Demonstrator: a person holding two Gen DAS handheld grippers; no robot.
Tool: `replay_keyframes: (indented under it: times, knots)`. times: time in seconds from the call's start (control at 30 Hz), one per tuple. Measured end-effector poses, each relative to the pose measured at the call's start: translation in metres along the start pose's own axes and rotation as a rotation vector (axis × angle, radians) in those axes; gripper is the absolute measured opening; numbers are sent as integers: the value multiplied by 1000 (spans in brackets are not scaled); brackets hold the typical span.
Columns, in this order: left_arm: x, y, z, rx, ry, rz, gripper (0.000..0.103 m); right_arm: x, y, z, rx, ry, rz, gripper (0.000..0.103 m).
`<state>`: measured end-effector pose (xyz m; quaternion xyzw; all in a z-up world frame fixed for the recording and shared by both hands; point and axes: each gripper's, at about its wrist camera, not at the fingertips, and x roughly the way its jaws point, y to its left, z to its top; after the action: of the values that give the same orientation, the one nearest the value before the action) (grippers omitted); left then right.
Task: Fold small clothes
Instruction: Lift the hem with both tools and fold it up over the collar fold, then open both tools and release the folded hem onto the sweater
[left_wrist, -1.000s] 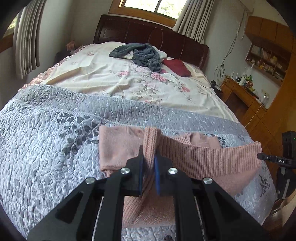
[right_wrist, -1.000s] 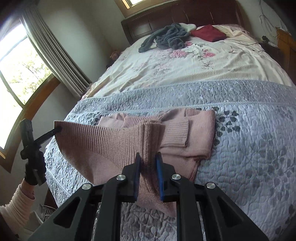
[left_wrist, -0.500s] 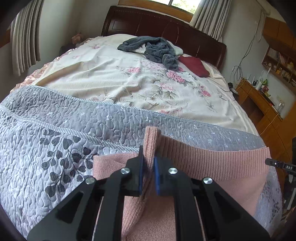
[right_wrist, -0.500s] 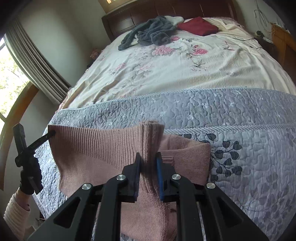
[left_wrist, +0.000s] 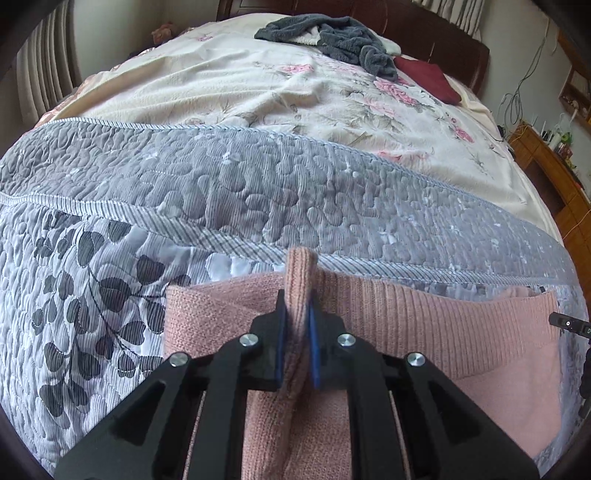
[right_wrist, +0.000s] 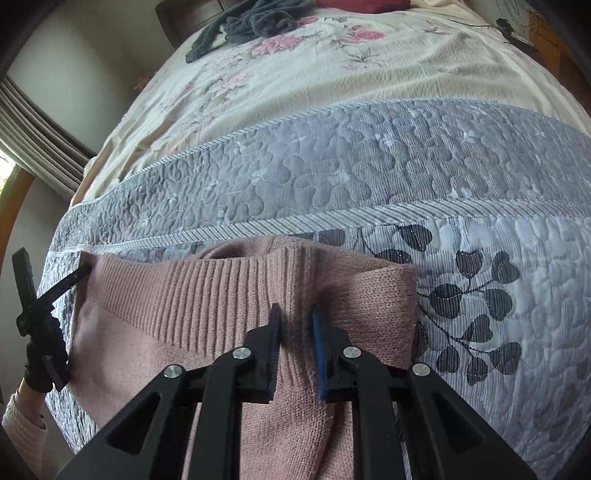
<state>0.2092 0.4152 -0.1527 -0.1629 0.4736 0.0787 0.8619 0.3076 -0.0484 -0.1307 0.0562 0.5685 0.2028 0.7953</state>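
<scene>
Folding is mid-stroke: you hold the pink ribbed-knit sweater (left_wrist: 424, 332) by its ribbed hem, carried over its own body on the grey quilted leaf-print bedspread (left_wrist: 221, 192). Your left tongs (left_wrist: 295, 332) are clamped tight on a pinch of hem. Your right tongs (right_wrist: 297, 332) look slightly wider, hem still between the blades; whether they grip, I cannot tell. Next, judge the hem level with the far edge beneath, lay it flat, then let both corners go.
</scene>
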Motion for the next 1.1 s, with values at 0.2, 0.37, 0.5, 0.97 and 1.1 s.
replay_keyframes:
  times: [0.2, 0.37, 0.5, 0.97, 1.1]
  knots:
    - [6, 11, -5, -61, 30, -7, 19, 5, -8, -2, 39, 0, 15, 23]
    - [-25, 21, -8, -99, -2, 5, 32, -32, -9, -12, 40, -50, 14, 29]
    - [-63, 19, -22, -80, -41, 14, 36, -60, -5, -43, 15, -24, 45, 35]
    - [-105, -43, -142, 144, 73, -72, 48, -68, 10, -159, -3, 132, 70, 12]
    - [-91, -35, -154, 121, 107, -59, 48, -62, 6, -164, -8, 148, 11, 10]
